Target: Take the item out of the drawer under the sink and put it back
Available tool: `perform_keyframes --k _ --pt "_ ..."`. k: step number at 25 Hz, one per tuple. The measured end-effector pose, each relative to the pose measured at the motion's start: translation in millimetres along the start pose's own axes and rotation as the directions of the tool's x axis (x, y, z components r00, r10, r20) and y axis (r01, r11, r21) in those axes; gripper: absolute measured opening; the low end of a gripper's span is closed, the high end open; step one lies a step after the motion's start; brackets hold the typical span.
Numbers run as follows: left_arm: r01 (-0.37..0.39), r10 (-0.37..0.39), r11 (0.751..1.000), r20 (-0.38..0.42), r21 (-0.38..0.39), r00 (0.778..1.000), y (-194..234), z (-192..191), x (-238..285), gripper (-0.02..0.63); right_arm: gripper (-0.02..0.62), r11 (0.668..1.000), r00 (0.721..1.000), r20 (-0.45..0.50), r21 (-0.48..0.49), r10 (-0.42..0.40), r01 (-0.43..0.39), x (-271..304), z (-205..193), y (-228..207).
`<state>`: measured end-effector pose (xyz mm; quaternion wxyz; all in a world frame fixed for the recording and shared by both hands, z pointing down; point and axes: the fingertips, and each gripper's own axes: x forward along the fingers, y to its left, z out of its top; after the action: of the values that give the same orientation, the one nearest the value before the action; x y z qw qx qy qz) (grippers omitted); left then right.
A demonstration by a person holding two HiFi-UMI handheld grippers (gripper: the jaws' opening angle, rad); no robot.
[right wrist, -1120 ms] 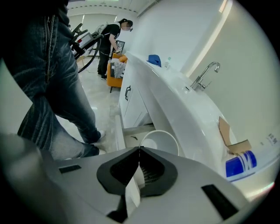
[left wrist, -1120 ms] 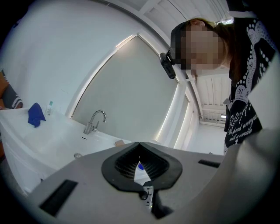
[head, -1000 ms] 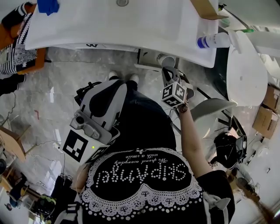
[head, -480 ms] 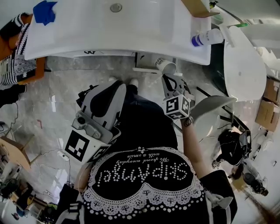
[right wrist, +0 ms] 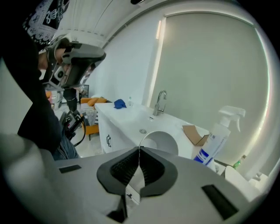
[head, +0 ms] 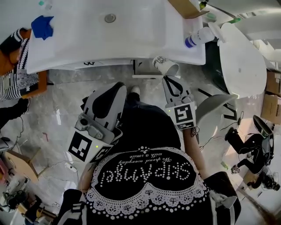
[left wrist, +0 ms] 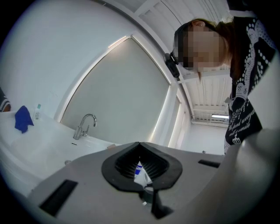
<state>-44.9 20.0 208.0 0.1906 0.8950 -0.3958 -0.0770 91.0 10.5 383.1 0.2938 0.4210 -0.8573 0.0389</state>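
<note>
A white paper cup (head: 166,66) hangs on its side just in front of the sink counter (head: 88,41), above the floor. My right gripper (head: 167,78) is shut on the cup's rim; in the right gripper view the thin rim of the cup (right wrist: 159,144) stands pinched between the jaws of the right gripper (right wrist: 140,149). Under the counter's front edge, right behind the cup, an open compartment (head: 142,68) shows. My left gripper (head: 119,88) stays low by the person's legs, shut and with nothing in it; the left gripper (left wrist: 139,143) points level at the counter.
On the counter are a blue cloth (head: 42,26), a faucet (right wrist: 161,101), a cardboard piece (head: 186,6) and a spray bottle (head: 199,36) near its right end. A white toilet (head: 243,57) stands to the right. A striped chair (head: 13,74) is at the left.
My right gripper has risen with the cup and rolled, so its marker cube now faces the head camera. The left gripper has stayed where it was.
</note>
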Motion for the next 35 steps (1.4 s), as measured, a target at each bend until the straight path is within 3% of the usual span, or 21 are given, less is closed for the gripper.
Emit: perform_keyframes --k 5,9,15,27,35 --pt "0.016 -0.016 1.000 0.004 0.005 1.000 -3 7 3 0.005 0.020 0.992 0.991 0.130 0.125 -0.032 0.016 -21 49 -8" --pt "0.043 -0.044 0.999 0.044 0.028 0.998 -5 16 8 0.005 0.021 0.975 0.967 0.241 0.221 -0.086 0.032 -41 89 -19" --pt "0.030 -0.033 0.998 0.039 0.055 0.999 3 19 10 0.005 0.021 0.960 0.931 0.329 0.273 -0.160 0.068 -69 121 -36" --pt "-0.065 0.060 0.990 0.043 0.127 0.997 30 27 -13 0.005 0.021 0.939 0.922 0.322 0.325 -0.217 0.108 -88 111 -35" --pt "-0.161 0.151 0.970 0.066 0.181 0.986 51 38 -37 0.005 0.021 0.948 0.928 0.331 0.311 -0.173 0.066 -85 115 -24"
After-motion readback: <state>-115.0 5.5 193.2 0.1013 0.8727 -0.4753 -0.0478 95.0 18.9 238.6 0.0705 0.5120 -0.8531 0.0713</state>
